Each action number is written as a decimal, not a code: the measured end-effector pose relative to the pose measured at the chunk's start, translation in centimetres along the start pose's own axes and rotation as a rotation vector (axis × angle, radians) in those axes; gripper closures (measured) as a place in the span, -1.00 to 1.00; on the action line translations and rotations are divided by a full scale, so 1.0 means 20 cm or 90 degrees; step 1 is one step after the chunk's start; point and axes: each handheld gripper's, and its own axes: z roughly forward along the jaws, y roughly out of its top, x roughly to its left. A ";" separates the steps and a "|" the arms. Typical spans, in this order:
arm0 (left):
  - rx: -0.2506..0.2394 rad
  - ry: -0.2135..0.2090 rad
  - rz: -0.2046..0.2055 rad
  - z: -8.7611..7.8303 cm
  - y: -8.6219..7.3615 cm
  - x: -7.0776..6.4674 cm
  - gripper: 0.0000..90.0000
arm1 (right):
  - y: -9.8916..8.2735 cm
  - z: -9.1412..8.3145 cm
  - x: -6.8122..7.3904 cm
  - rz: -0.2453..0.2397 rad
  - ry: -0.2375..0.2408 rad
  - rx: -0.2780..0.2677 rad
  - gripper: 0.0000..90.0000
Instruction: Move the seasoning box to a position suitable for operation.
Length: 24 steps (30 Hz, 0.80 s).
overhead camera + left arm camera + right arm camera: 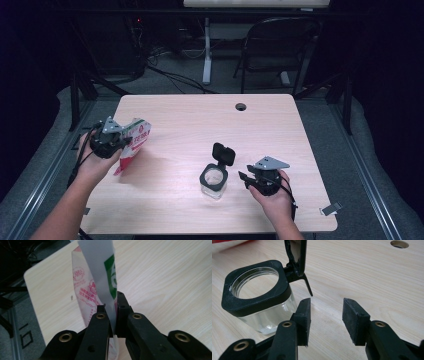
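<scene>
Packet [134, 142] of white film with red and green print was seen at the left of the high view, lifted off the surface [190, 120] and hanging with its long axis running from upper right to lower left. It was held by the left tongs [120, 141], whose jaws were clamped flat on its folded edge; in the left gripper view the packet [100, 287] rose straight up from between the pinched pads.

Lower centre of the high view, well apart from the packet and to its lower right, stood a clear square jar [214, 181] with a black collar. Its flip lid [223, 153] was hinged back and stood upright at the far side, so the mouth faced up, bare.

Right tongs [245, 178] were held just beside the jar, to its right, with the jaws spread and nothing between them. In the right gripper view the jar [258, 293] sat at upper left, apart from the near pad.

Judged from this, a pour would require the packet to be carried rightward and down the frame to the jar, the right tongs being far nearer for steadying it.
</scene>
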 end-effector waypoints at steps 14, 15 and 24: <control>-0.035 -0.066 0.041 -0.08 0.13 -0.15 1.00 | 0.00 0.00 0.00 0.007 0.002 -0.008 0.29; -0.036 -0.073 0.046 -0.08 0.14 -0.17 1.00 | 0.00 0.00 -0.01 0.006 0.003 -0.007 0.29; -0.052 -0.119 0.076 -0.08 0.23 -0.32 1.00 | 0.00 -0.01 -0.02 0.009 0.002 -0.010 0.29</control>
